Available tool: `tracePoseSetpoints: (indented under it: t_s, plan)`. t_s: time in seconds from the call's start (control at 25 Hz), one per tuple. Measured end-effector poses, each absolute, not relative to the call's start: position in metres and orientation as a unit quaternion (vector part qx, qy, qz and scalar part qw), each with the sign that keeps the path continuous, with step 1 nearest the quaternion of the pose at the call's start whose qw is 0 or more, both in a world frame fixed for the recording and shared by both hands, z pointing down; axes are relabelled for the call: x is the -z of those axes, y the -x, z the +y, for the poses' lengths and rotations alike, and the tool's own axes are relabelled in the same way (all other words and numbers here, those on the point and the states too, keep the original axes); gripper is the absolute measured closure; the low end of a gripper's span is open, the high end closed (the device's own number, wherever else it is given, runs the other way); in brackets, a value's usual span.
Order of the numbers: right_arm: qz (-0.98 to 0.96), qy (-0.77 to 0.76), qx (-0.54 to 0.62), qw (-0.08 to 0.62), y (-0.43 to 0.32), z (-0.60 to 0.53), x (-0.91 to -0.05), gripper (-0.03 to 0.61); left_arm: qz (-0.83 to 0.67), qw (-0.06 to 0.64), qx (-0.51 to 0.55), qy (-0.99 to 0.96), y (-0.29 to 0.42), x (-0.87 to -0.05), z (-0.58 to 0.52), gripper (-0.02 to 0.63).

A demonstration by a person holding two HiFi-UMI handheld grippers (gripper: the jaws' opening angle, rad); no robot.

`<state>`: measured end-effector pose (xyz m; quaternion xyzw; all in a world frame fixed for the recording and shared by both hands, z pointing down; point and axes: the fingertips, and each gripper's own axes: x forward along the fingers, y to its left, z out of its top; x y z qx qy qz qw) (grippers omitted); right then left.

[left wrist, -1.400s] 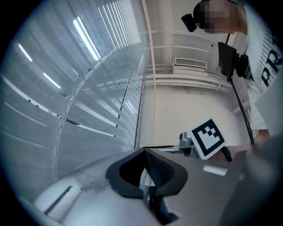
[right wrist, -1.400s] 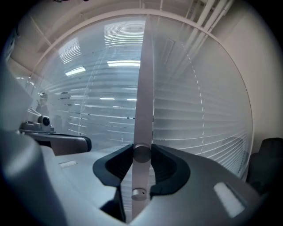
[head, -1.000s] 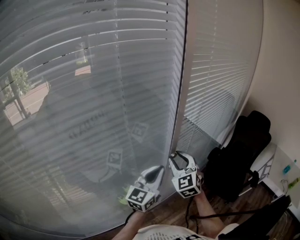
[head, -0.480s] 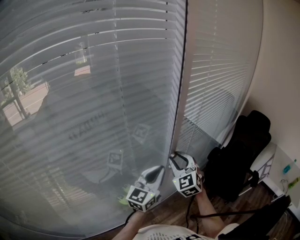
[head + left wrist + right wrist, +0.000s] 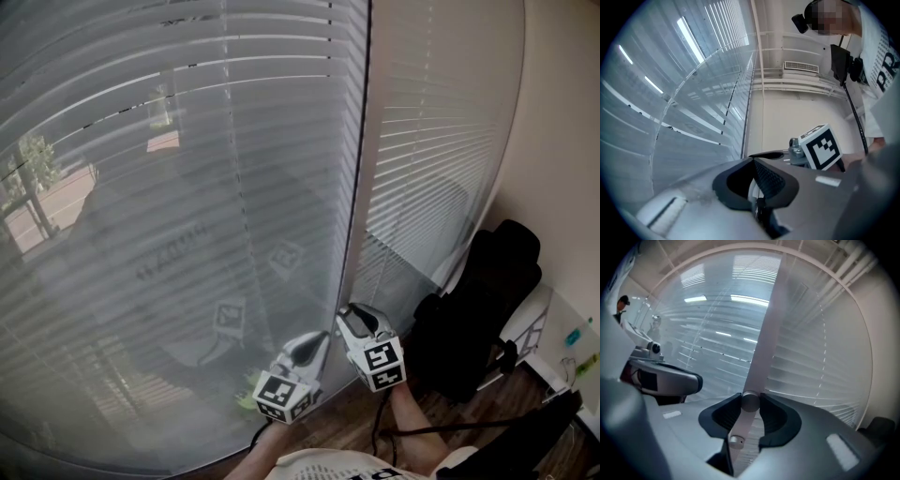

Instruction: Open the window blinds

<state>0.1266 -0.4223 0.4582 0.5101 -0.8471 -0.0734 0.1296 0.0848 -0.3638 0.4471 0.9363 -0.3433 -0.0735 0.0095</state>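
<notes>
Rolled since a second ago: my right gripper [image 5: 356, 323], marker cube turned, jaws just closing onto the tilt wand [image 5: 749, 402], pads pressing both its sides | wand hangs by the mullion [image 5: 361, 141], beside the blinds [image 5: 187, 187] | slats part-tilted (I see out between them), so the twist seems under way | my left gripper [image 5: 311, 347]: jaws together, idle, nothing held.

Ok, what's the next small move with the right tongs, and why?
Probably roll the right tongs about the wand to twist it. The tongs have just been closing and now pinch the wand between them, and the blind does not look fully open yet.
</notes>
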Motion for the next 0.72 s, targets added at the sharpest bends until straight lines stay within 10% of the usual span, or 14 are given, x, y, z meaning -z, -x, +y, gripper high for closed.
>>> tracePoseSetpoints:
  t_s: [0.72]
  plan:
    - [-0.859,-0.510,-0.031,0.033,-0.1314,-0.4236,-0.4609,0.445,-0.342,0.012,0.071,-0.937,-0.0889,-0.4484,-0.3602,0.623]
